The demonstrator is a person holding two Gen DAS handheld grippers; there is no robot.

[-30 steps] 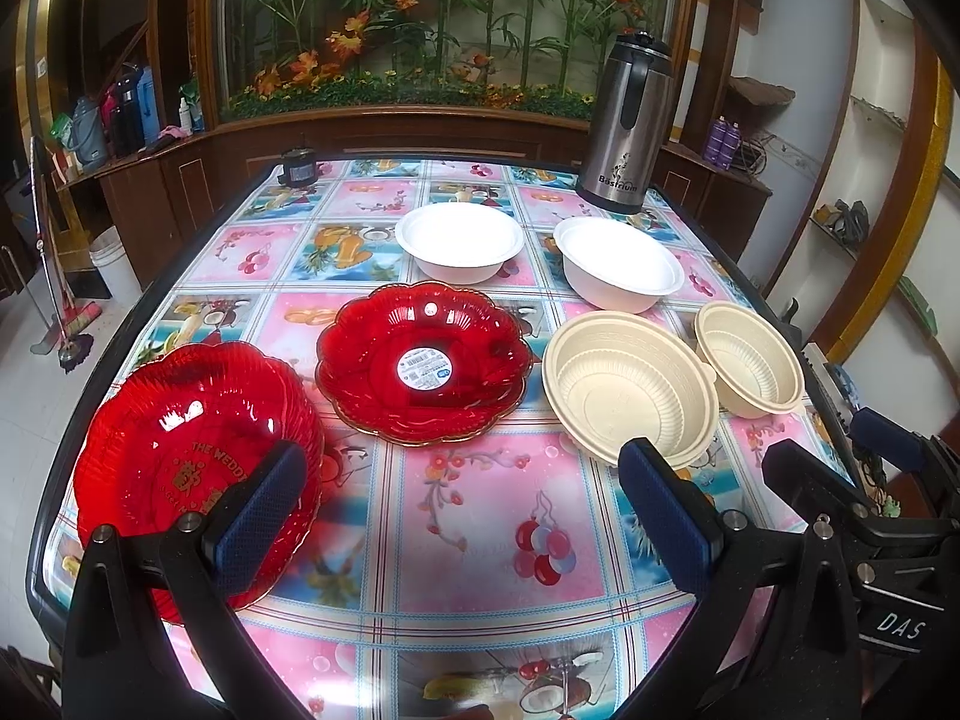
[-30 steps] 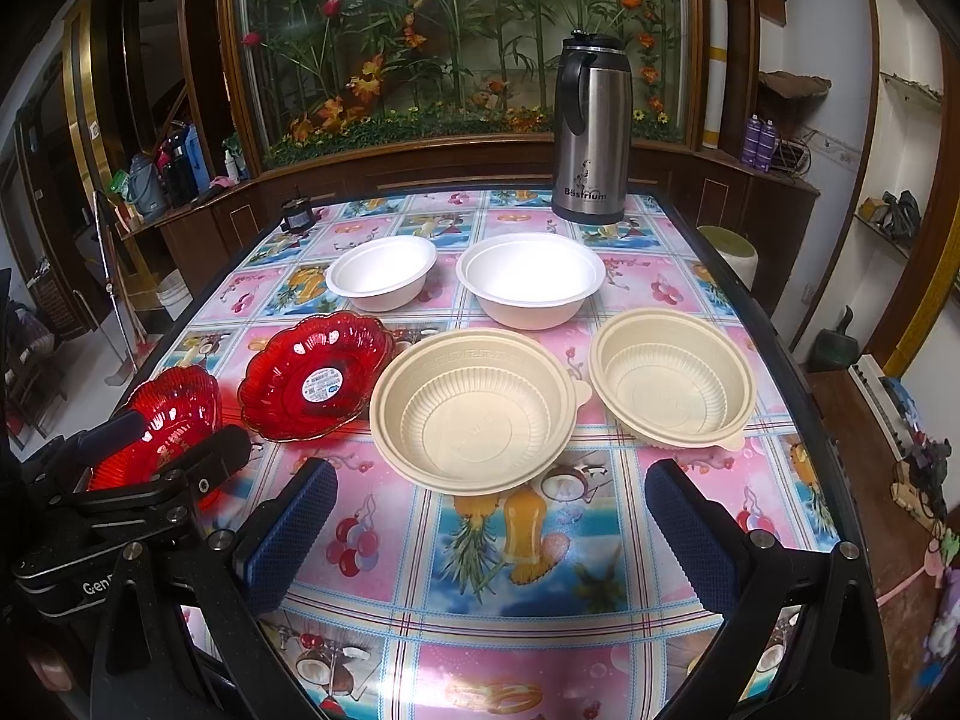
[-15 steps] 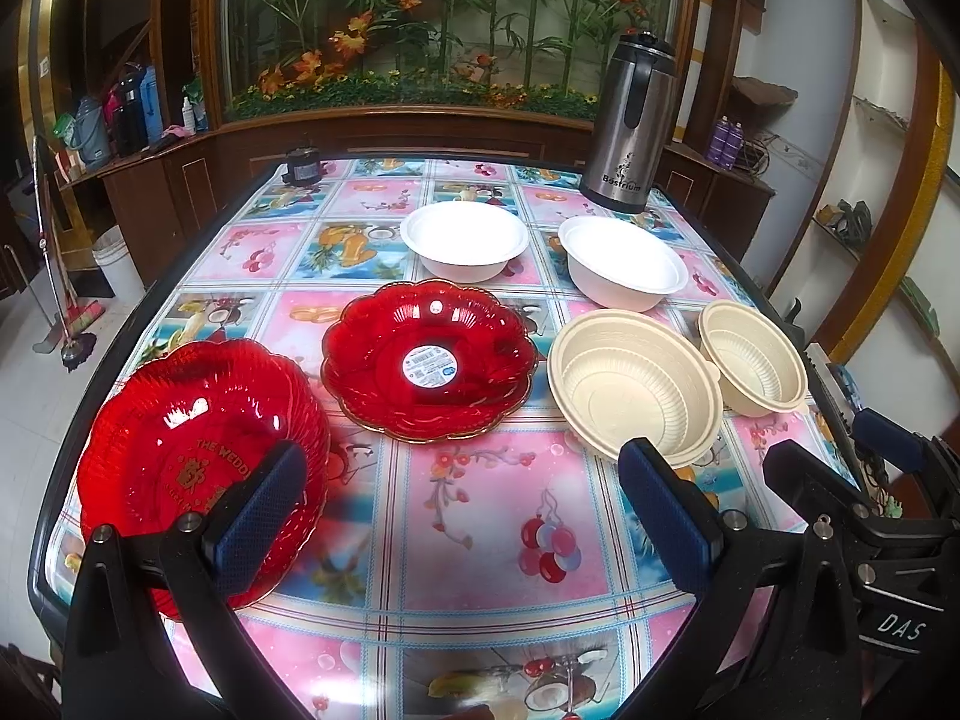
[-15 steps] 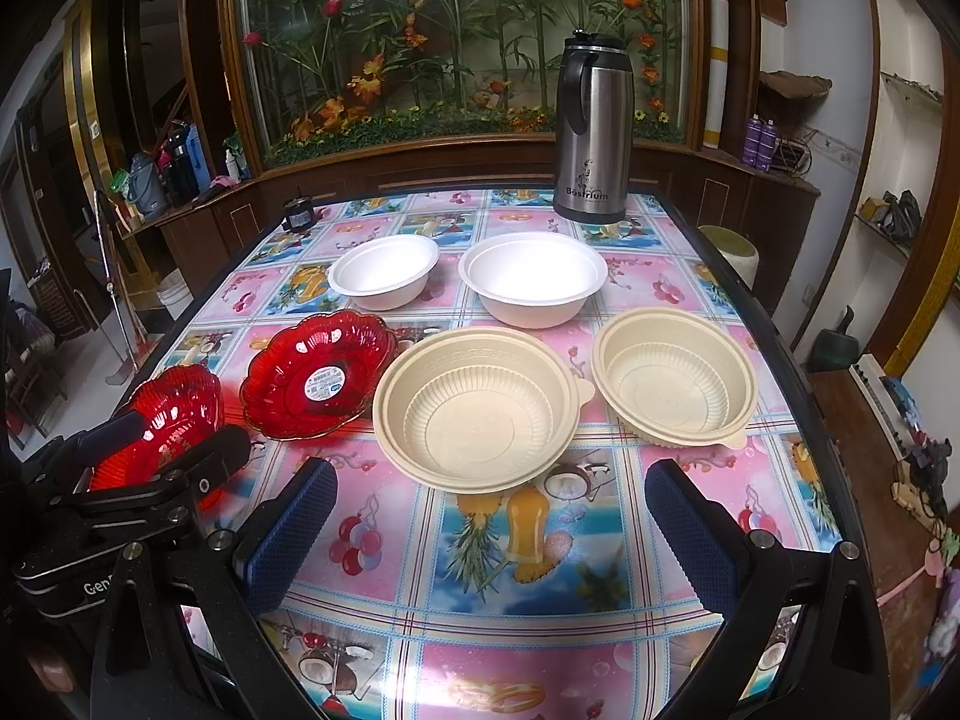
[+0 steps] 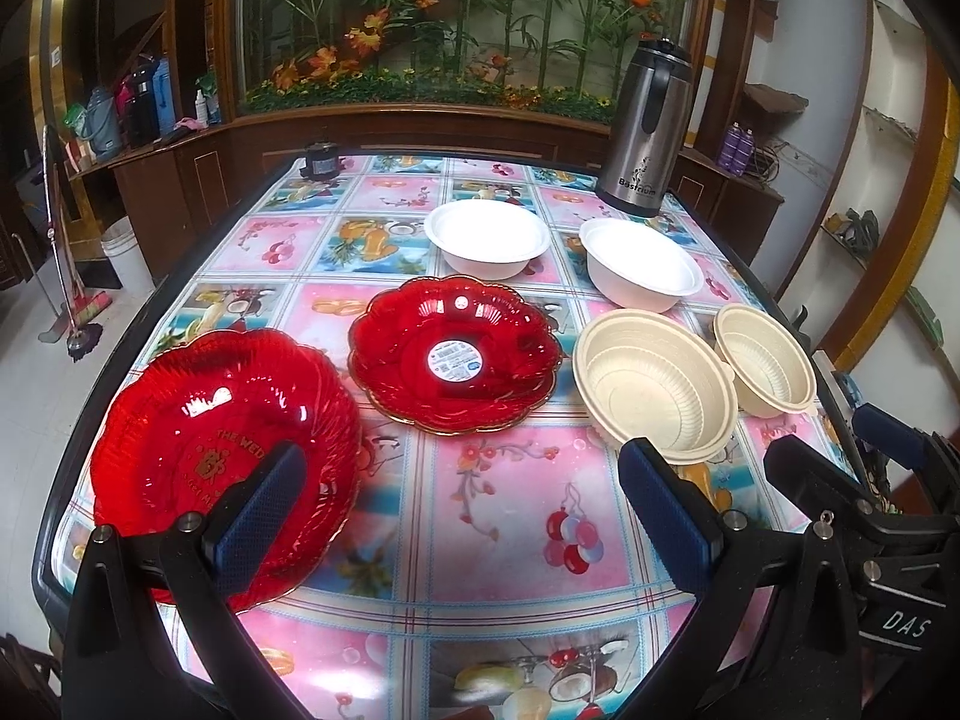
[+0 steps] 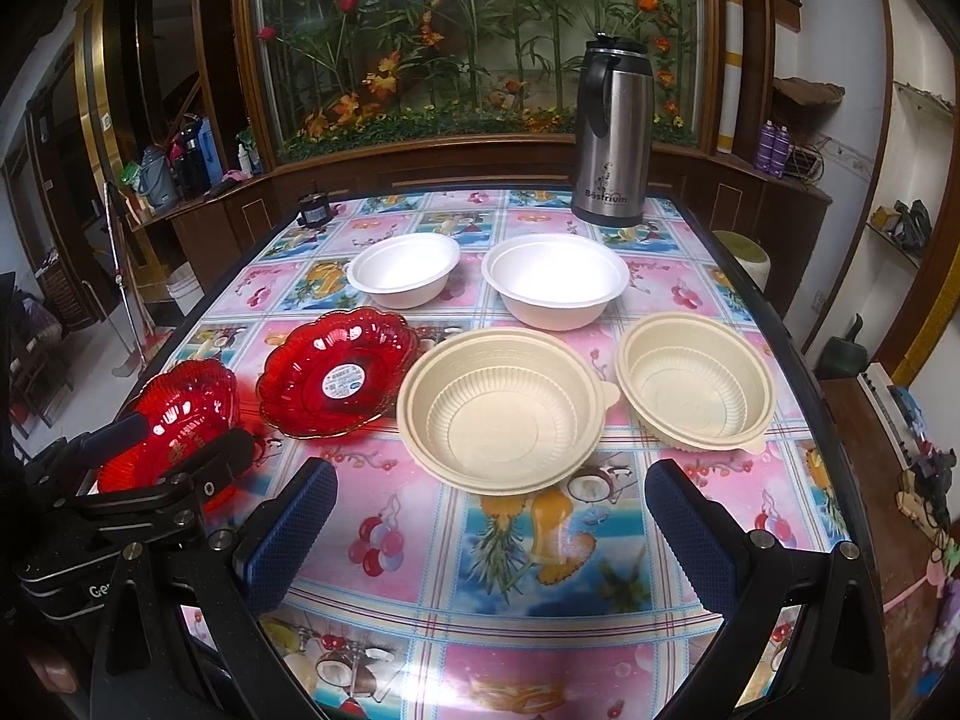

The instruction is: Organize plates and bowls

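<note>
Two red glass plates lie on the table's left side: the near one (image 5: 222, 450) (image 6: 174, 420) and one with a sticker (image 5: 456, 354) (image 6: 339, 378). Behind them stand two white bowls (image 5: 486, 237) (image 5: 642, 270), also in the right wrist view (image 6: 402, 270) (image 6: 555, 282). Two beige ribbed bowls (image 5: 654, 390) (image 5: 768, 357) (image 6: 501, 408) (image 6: 696, 384) sit on the right. My left gripper (image 5: 462, 456) hangs open over the near table, its left finger in front of the near red plate. My right gripper (image 6: 491, 471) is open just short of the larger beige bowl. Neither holds anything.
A steel thermos jug (image 5: 645, 132) (image 6: 612, 138) stands at the table's far right. A small dark jar (image 5: 321, 159) sits at the far left corner. The table (image 5: 504, 516) has a fruit-patterned cloth and a dark rim. A wooden cabinet with a plant display runs behind it.
Both views drift slightly, so the dishes sit a little further right in each frame. Nothing on the table has moved and both grippers stay open.
</note>
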